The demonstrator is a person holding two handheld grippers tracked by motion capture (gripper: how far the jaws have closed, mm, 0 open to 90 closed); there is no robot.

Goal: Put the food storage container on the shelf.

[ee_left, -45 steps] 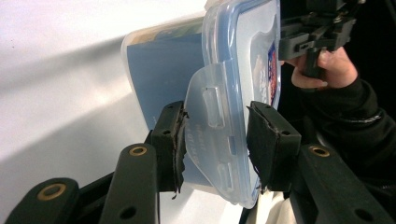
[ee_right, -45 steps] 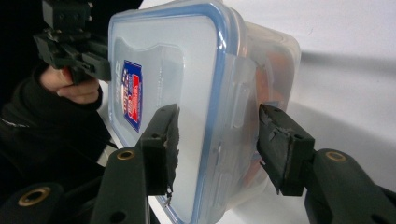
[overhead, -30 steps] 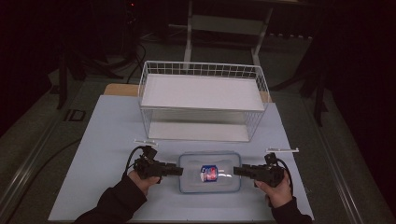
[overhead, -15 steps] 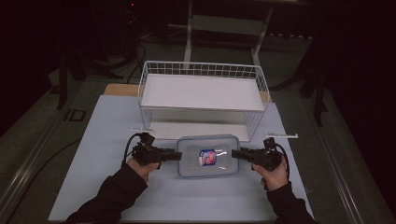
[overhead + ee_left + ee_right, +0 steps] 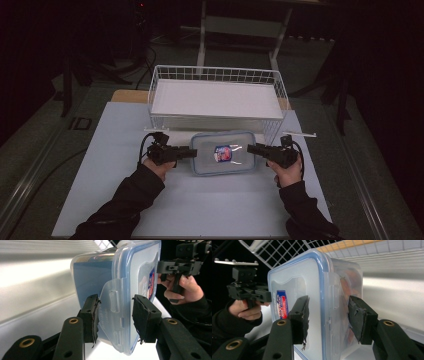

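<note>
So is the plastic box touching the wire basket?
Cannot tell. In the high view the plastic box overlaps the wire basket front edge, with no plain gap or contact.

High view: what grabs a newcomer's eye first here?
The clear lidded container with a blue seal and a red-and-blue label, gripped at its two short ends by the left gripper and the right gripper near the middle of the white table. Just behind it stands a large white wire basket with a white floor. Both gripper views show black fingers clamping the container's side latches.
</note>
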